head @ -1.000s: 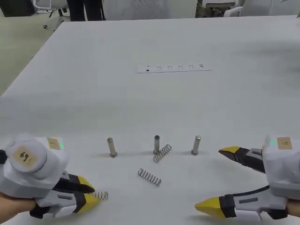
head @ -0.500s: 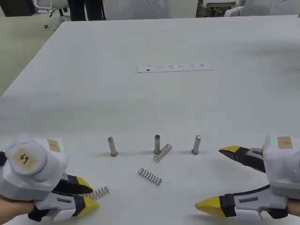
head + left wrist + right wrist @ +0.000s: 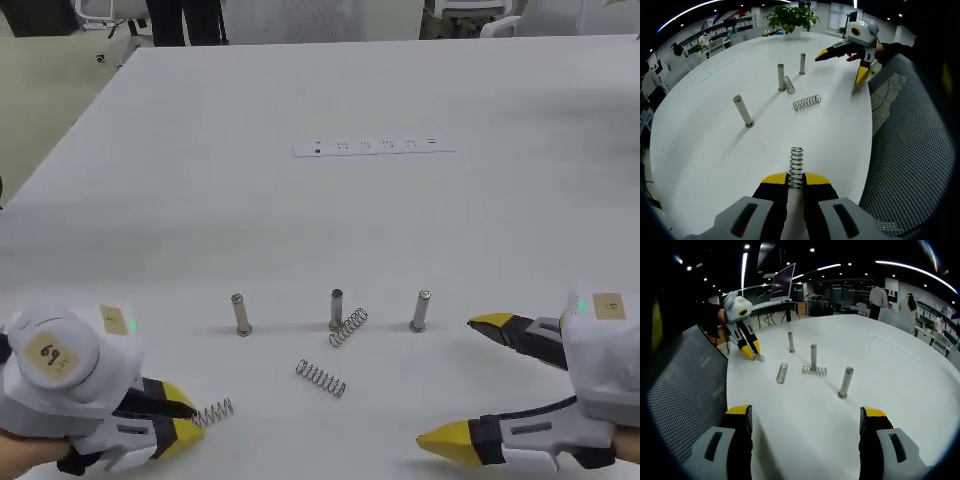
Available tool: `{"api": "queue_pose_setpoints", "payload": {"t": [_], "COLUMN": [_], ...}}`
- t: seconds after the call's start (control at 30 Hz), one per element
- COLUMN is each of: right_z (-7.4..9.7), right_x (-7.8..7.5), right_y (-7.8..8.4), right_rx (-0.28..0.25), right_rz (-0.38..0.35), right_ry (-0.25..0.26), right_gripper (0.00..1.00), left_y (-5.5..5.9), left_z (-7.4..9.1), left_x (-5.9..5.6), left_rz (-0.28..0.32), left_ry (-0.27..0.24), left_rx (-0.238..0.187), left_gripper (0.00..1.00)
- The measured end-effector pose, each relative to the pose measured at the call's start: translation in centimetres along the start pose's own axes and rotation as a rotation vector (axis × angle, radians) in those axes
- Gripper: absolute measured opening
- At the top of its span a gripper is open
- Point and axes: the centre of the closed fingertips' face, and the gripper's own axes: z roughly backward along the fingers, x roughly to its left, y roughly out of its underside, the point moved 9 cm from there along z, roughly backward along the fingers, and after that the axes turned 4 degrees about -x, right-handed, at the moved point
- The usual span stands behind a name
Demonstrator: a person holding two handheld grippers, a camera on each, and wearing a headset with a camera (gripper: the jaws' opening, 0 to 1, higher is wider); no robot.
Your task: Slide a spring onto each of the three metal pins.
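Three metal pins stand upright in a row on the white table: left pin (image 3: 240,314), middle pin (image 3: 336,309), right pin (image 3: 421,311). One spring (image 3: 347,327) leans against the foot of the middle pin. A second spring (image 3: 320,378) lies flat in front of it. My left gripper (image 3: 185,417) at the bottom left is shut on the end of a third spring (image 3: 212,412) (image 3: 796,165), which sticks out beyond the tips (image 3: 795,179). My right gripper (image 3: 468,385) at the bottom right is open wide with nothing between its jaws (image 3: 805,415), short of the right pin (image 3: 844,382).
A white power strip (image 3: 374,147) lies flat further back on the table. A mesh chair back (image 3: 685,405) sits just off the near table edge. People stand at the far side of the room.
The left gripper has lifted and turned its spring a little, so more of the spring shows past its tips. The right gripper has stayed put.
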Motion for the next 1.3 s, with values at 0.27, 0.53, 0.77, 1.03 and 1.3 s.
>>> {"api": "queue_pose_setpoints", "payload": {"t": [0.27,0.53,0.77,1.03,1.3], "right_z": [0.2,0.7,1.2,1.7,1.9], "right_x": [-0.1,-0.3,-0.2,0.0,0.4], "right_y": [-0.1,-0.6,-1.0,-1.4,-2.5], "right_rx": [-0.005,-0.018,-0.024,-0.030,-0.050], "right_rz": [0.002,0.003,0.012,0.016,0.015], "right_ry": [0.006,0.021,0.028,0.025,-0.011], "right_gripper": [0.88,0.88,0.86,0.83,0.72], "left_y": [0.1,-0.8,-2.0,-2.7,-3.2], "left_z": [0.0,0.6,1.1,1.1,1.0], "left_x": [0.0,-0.1,-0.4,-0.8,-1.3], "left_rz": [0.004,0.023,0.026,0.004,-0.027], "left_ry": [-0.006,0.002,0.004,0.013,0.029], "left_rx": [-0.007,-0.049,-0.111,-0.150,-0.163], "left_gripper": [0.03,0.03,0.03,0.02,0.02]}}
